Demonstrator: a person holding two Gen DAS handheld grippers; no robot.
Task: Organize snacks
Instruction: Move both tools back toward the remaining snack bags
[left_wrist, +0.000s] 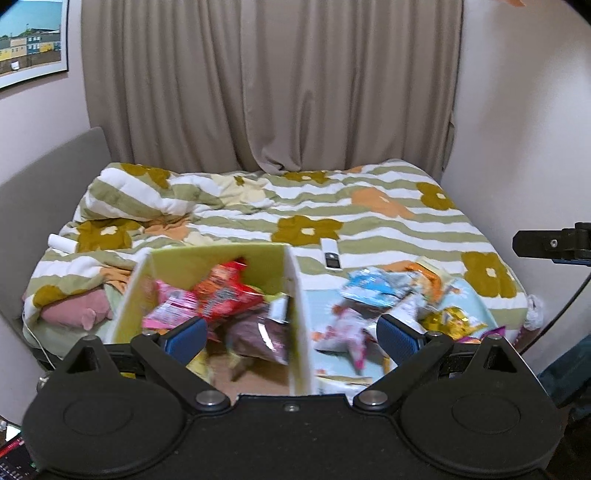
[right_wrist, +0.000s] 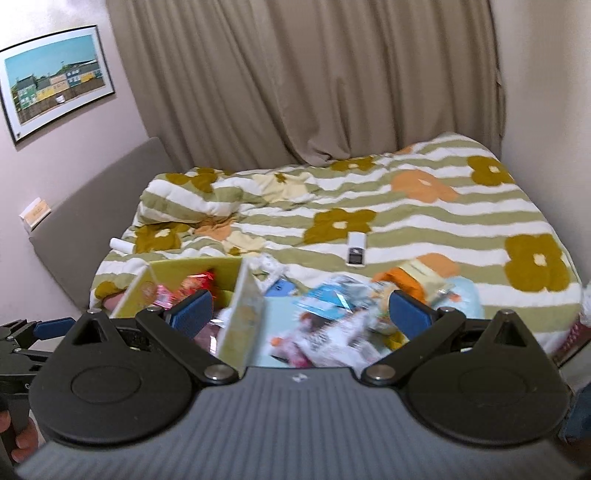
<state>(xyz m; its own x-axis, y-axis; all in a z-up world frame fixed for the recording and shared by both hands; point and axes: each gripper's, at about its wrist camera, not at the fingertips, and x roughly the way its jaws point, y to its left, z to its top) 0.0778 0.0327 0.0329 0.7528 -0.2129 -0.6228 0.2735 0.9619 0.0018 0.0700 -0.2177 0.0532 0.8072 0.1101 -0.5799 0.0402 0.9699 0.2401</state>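
A yellow-green open box (left_wrist: 218, 258) (right_wrist: 184, 269) sits on the bed's near edge, holding red (left_wrist: 225, 291), pink (left_wrist: 170, 310) and dark purple (left_wrist: 258, 332) snack packets. To its right, loose packets lie in a heap: a light blue one (left_wrist: 373, 288) (right_wrist: 325, 295), a pink-white one (left_wrist: 347, 328) (right_wrist: 325, 339), an orange one (left_wrist: 428, 280) (right_wrist: 406, 277) and a gold one (left_wrist: 454, 317). My left gripper (left_wrist: 291, 336) is open above the box's right wall, empty. Over the heap and that wall my right gripper (right_wrist: 301, 314) hangs open and empty.
A striped flowered duvet (left_wrist: 369, 221) covers the bed. A small white remote (left_wrist: 331, 253) (right_wrist: 356, 249) lies just beyond the snacks. A pink cushion (left_wrist: 77, 310) is left of the box. Curtains and walls close in the far side. A hand (right_wrist: 18, 439) holds the other gripper at lower left.
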